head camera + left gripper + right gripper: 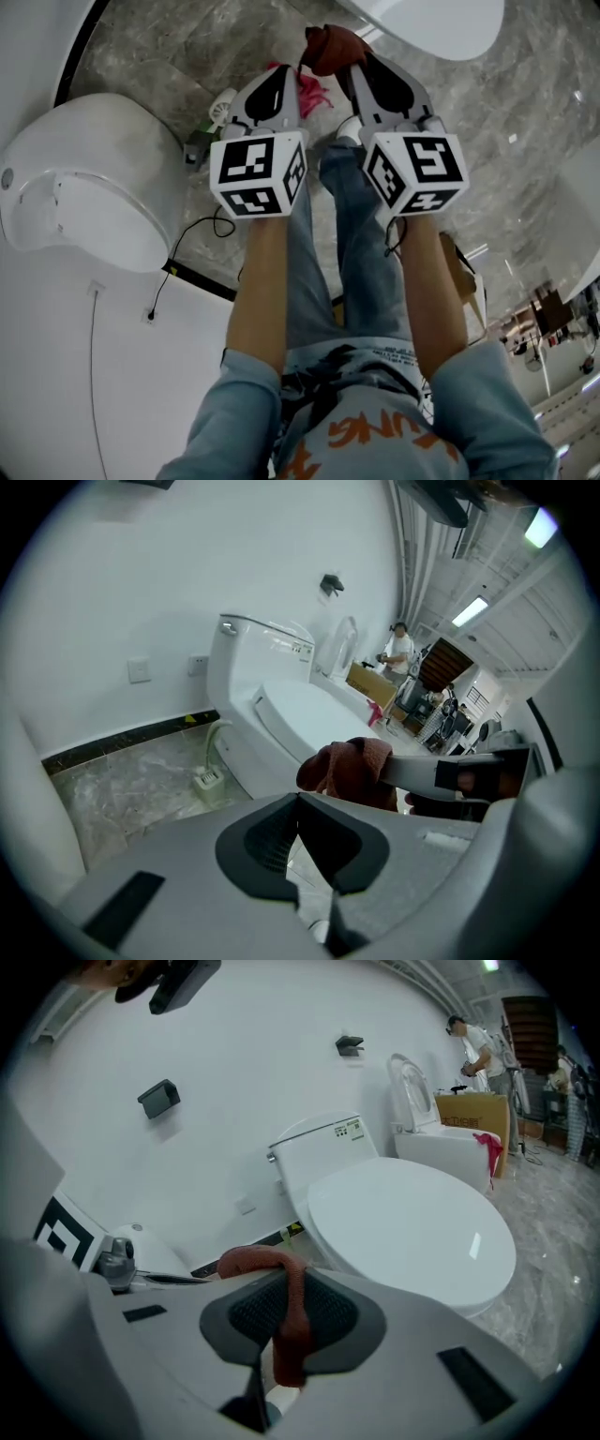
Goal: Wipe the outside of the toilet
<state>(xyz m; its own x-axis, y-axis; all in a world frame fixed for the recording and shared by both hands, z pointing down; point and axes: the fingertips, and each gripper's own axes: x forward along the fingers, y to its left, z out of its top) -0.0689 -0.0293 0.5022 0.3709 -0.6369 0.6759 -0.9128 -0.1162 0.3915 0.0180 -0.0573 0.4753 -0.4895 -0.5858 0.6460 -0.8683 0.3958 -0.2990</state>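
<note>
On your shirt point(375, 427), big orange capitals show only in part; "UNG" is all you can make out. The small print above them is too fine to read, as is the sticker point(349, 1131) on the toilet tank point(314, 1162).

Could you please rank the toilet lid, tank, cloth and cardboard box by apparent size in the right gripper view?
1. toilet lid
2. tank
3. cloth, though its nearness to the camera inflates it
4. cardboard box, far away

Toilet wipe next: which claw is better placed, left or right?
Right, likely. The right claw is shut on the red cloth and faces the toilet; the left claw is shut on nothing.
</note>
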